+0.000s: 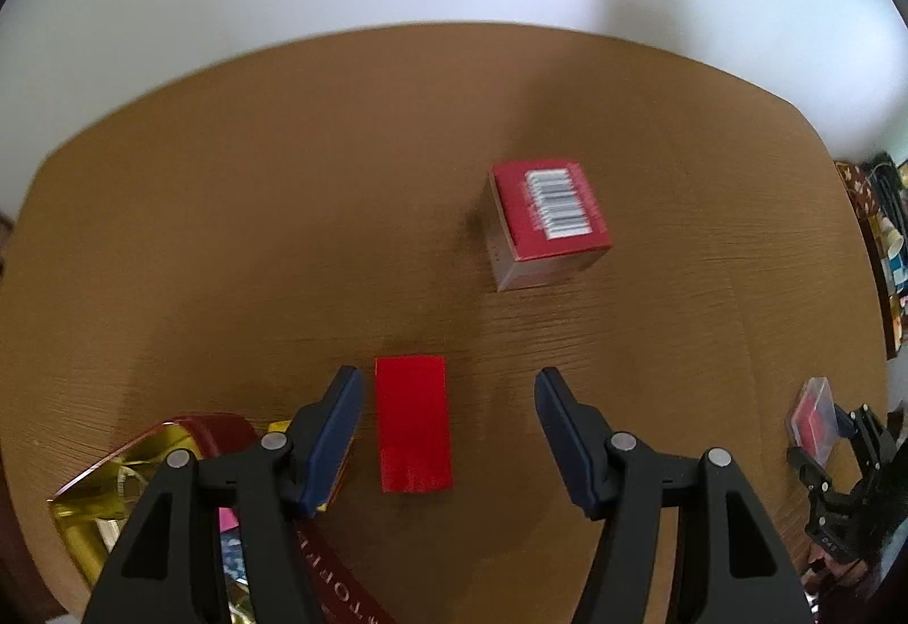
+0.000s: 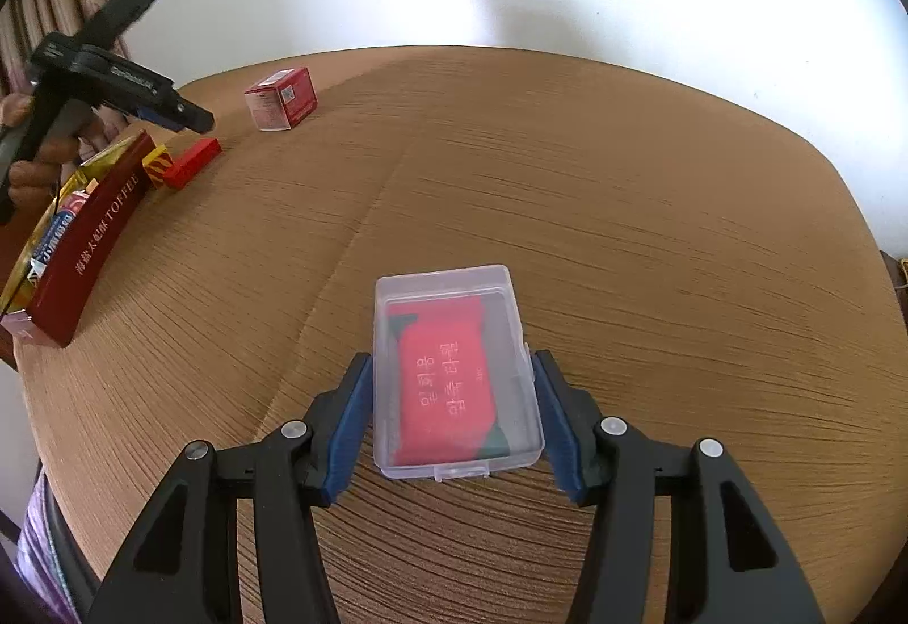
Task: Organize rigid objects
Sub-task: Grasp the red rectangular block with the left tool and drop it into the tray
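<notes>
Wood table (image 2: 624,204): clear case (image 2: 454,368) btwn right gripper (image 2: 452,422) jaws.

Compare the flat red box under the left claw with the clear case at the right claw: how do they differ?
1. The red box is opaque plain red; the clear case is see-through, showing a red pack with white lettering inside.
2. The red box lies between wide-open left claw fingers, clear of both; the right claw fingers sit close against the clear case's sides.
3. The clear case has a front latch tab; the red box shows none.

Both lie flat on the table.
</notes>
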A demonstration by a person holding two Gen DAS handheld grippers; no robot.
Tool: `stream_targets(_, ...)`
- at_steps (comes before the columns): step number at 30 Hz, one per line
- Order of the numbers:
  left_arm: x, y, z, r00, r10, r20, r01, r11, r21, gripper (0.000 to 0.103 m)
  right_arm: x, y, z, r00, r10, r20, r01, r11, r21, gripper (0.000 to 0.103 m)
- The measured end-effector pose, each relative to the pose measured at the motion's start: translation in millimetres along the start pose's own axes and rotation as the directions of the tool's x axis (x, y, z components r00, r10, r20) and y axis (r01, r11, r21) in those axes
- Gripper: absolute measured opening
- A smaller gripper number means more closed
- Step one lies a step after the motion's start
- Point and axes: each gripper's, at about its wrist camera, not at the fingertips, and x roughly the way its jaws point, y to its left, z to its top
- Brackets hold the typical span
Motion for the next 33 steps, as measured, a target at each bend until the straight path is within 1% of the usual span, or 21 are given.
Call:
stream_targets(4,16,6,0,0.999,0.006,-0.039,-0.006,1.0,-0.016,0.064,-1,-3,-1,1.0,0.009,0.002,-0.009,1.0,0.008,0.053)
stream_targets(7,26,10,-4,0.998,-0.038,-0.056,0.036,0.998,-0.05,0.064,-2,-5,-2,1.0,0.012,0.004,-0.012,1.0,0.013,0.053)
stream_targets(8,27,11,-7,0.998,-0.044,-0.048,0.041,0.997,-0.063,0.062,-3,-5,-3,1.0,0.011,0.004,-0.011,1.0,0.014,0.053)
stream_targets(9,26,11,-8,0.999,-0.025,-0.03,0.022,0.997,-0.07,0.049,-3,-5,-3,1.0,0.01,0.004,-0.011,1.0,0.014,0.054)
stream_targets(10,25,11,-9,1.0,0.0,-0.021,-0.001,0.997,-0.073,0.03,-4,-6,-4,1.0,0.009,0.005,-0.009,1.0,0.015,0.054)
stream_targets(11,23,13,-10,1.0,0.008,-0.014,-0.009,0.997,-0.078,0.03,-4,-6,-5,1.0,0.008,0.005,-0.008,1.0,0.014,0.054)
stream_targets(13,19,17,-12,0.999,-0.042,-0.002,0.042,0.992,-0.12,0.03,-5,-7,-5,1.0,0.009,0.006,-0.009,1.0,0.016,0.054)
stream_targets(16,8,14,-23,0.998,-0.046,0.031,0.05,0.988,-0.149,0.03,-5,-8,-5,1.0,0.01,0.007,-0.01,1.0,0.019,0.054)
stream_targets(18,-12,7,-38,0.992,-0.1,0.076,0.112,0.979,-0.169,0.03,-5,-8,-5,1.0,0.01,0.007,-0.01,1.0,0.018,0.054)
stream_targets(20,-38,5,-56,0.985,-0.125,0.118,0.145,0.972,-0.184,0.03,-5,-7,-5,1.0,0.008,0.006,-0.009,1.0,0.018,0.054)
stream_targets(22,-73,6,-81,0.976,-0.14,0.165,0.172,0.964,-0.201,0.03,-6,-7,-5,1.0,0.008,0.005,-0.008,1.0,0.018,0.054)
stream_targets(25,-114,20,-119,0.973,-0.123,0.195,0.167,0.96,-0.226,0.03,-6,-6,-5,1.0,0.005,0.004,-0.005,1.0,0.017,0.054)
stream_targets(26,-127,30,-136,0.977,-0.106,0.187,0.148,0.962,-0.227,0.03,-6,-6,-5,1.0,0.002,0.003,-0.002,1.0,0.016,0.054)
stream_targets(27,-130,35,-147,0.981,-0.085,0.175,0.125,0.964,-0.233,0.03,-6,-5,-5,1.0,0.0,0.002,0.0,1.0,0.015,0.054)
stream_targets(28,-134,47,-163,0.988,-0.037,0.152,0.075,0.965,-0.251,0.03,-6,-4,-5,1.0,-0.002,0.0,0.002,1.0,0.013,0.054)
stream_targets(30,-130,67,-183,0.994,-0.007,0.108,0.037,0.96,-0.278,0.03,-6,-3,-4,1.0,-0.008,-0.004,0.008,1.0,0.008,0.054)
stream_targets(32,-126,82,-201,0.997,0.007,0.081,0.02,0.945,-0.326,0.03,-6,-2,-3,1.0,-0.011,-0.01,0.011,1.0,0.006,0.054)
stream_targets(33,-121,88,-209,0.997,-0.005,0.076,0.031,0.939,-0.343,0.03,-6,-1,-3,1.0,-0.012,-0.014,0.012,1.0,0.005,0.054)
